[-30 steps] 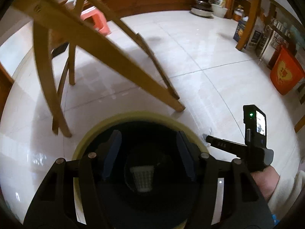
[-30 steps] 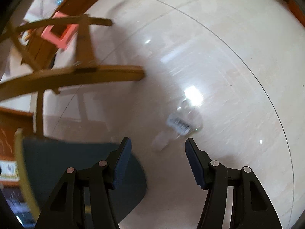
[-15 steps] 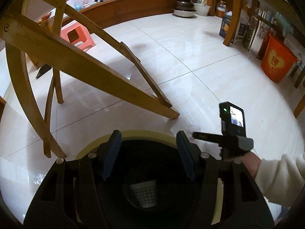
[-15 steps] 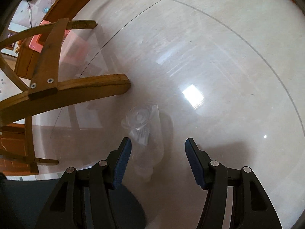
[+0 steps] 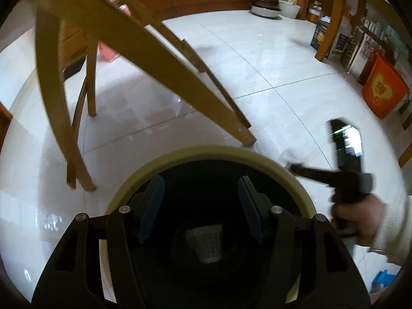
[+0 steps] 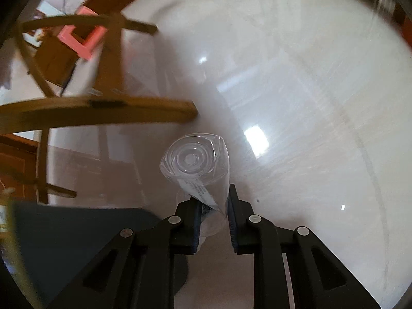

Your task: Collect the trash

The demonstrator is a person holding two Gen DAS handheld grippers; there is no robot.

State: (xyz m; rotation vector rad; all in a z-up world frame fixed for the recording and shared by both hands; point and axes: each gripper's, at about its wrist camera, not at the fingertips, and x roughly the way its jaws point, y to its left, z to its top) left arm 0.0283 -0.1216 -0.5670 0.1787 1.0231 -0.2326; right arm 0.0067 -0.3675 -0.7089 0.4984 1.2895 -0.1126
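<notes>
A glossy pale tiled floor [image 6: 296, 82] stretches wide and bare to the right; wooden chair legs [image 5: 159, 59] crowd the left. A dark bin [image 5: 211, 159] with a cream rim sits directly below the left gripper [image 5: 200, 206], whose jaws are spread. The right gripper [image 6: 213, 221] pinches a crushed clear plastic bottle [image 6: 195, 164] — base pointing outward, just beside the bin's edge.

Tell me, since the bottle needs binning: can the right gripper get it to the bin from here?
Probably yes. The right gripper is shut on the clear bottle, and the bin sits close beside it, mouth open, nothing between.
</notes>
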